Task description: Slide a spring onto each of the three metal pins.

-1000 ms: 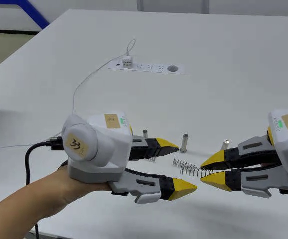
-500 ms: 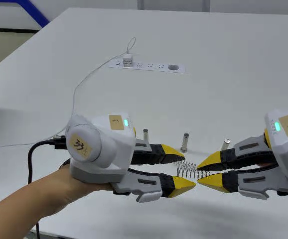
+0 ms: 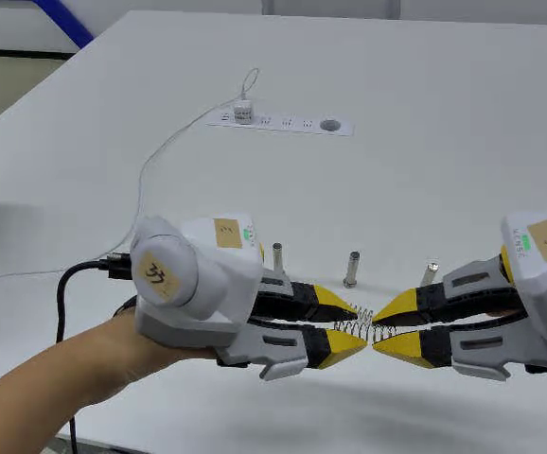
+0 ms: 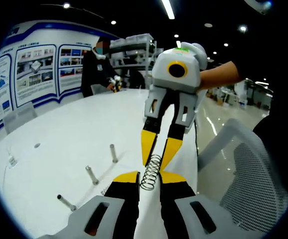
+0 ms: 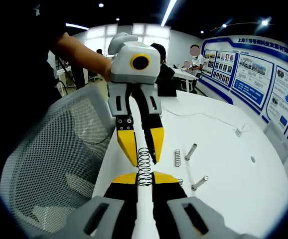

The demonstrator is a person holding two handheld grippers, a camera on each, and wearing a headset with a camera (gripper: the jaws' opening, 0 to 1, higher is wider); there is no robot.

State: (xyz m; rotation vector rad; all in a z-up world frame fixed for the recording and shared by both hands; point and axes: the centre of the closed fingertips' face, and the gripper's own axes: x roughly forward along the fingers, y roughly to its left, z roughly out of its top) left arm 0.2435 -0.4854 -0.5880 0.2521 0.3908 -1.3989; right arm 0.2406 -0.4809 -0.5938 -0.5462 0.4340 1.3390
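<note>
A small metal spring [image 3: 365,325] hangs level above the white table, bridging my two grippers tip to tip. My left gripper [image 3: 358,324] is shut on its left end, and my right gripper [image 3: 377,330] is shut on its right end. The left gripper view shows the spring [image 4: 151,172] running from my own jaws to the right gripper [image 4: 155,162]. The right gripper view shows the same spring [image 5: 144,167] reaching the left gripper [image 5: 144,162]. Three upright metal pins [image 3: 277,255] [image 3: 352,268] [image 3: 430,273] stand bare in a row just behind the grippers. A second spring [image 5: 178,157] lies beside the pins.
A white power strip [image 3: 292,124] with a plugged charger [image 3: 243,114] and thin cable lies farther back on the table. A black cable [image 3: 65,293] trails from the left gripper. A mesh chair [image 5: 49,164] stands at the table's near edge. A person [image 4: 99,62] stands in the background.
The left gripper has moved right and narrowed its jaws onto the free end of the spring. The right gripper has stayed shut on the other end.
</note>
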